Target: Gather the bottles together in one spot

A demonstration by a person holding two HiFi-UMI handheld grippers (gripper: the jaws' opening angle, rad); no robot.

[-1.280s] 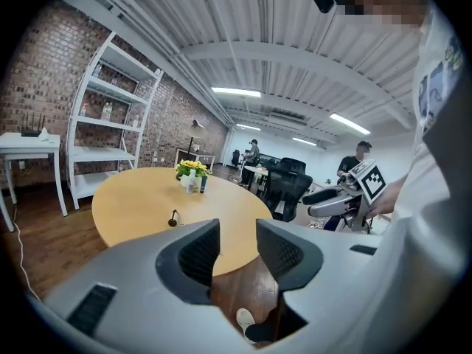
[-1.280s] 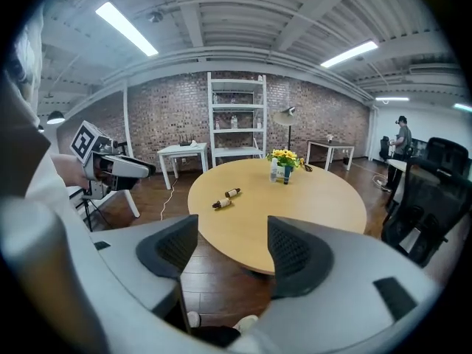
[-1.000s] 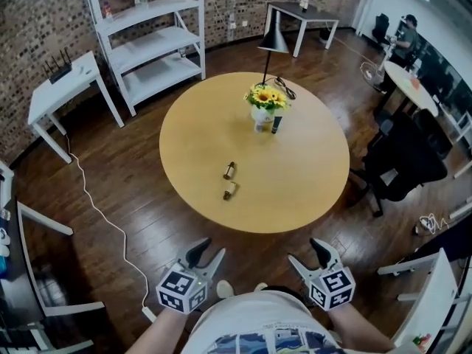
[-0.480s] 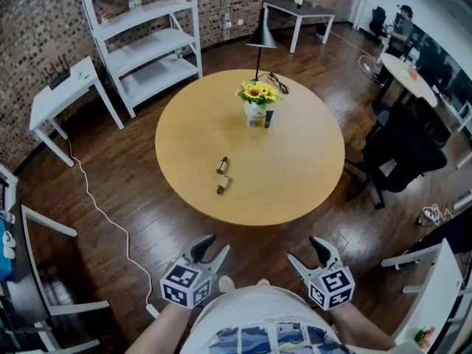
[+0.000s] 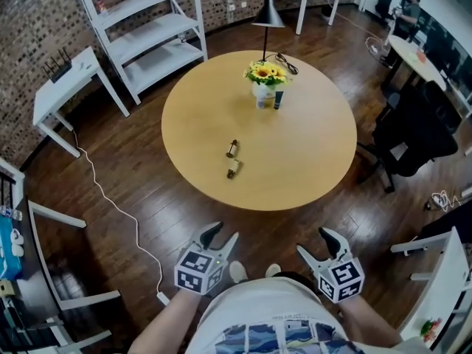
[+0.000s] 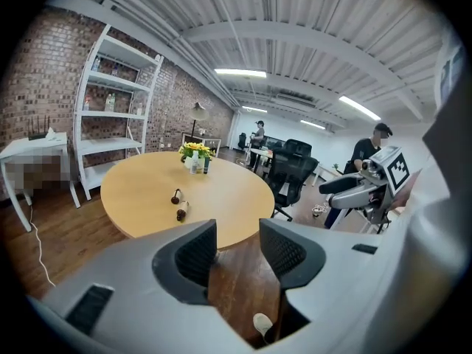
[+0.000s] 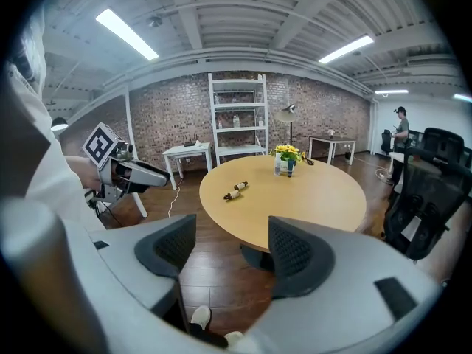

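Left gripper [image 5: 223,233] jaws wider than before, empty

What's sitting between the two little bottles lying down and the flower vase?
Nothing; in the head view only bare tabletop separates the lying bottles from the flower vase.

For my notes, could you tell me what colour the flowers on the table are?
The flowers are yellow, clearest in the head view.
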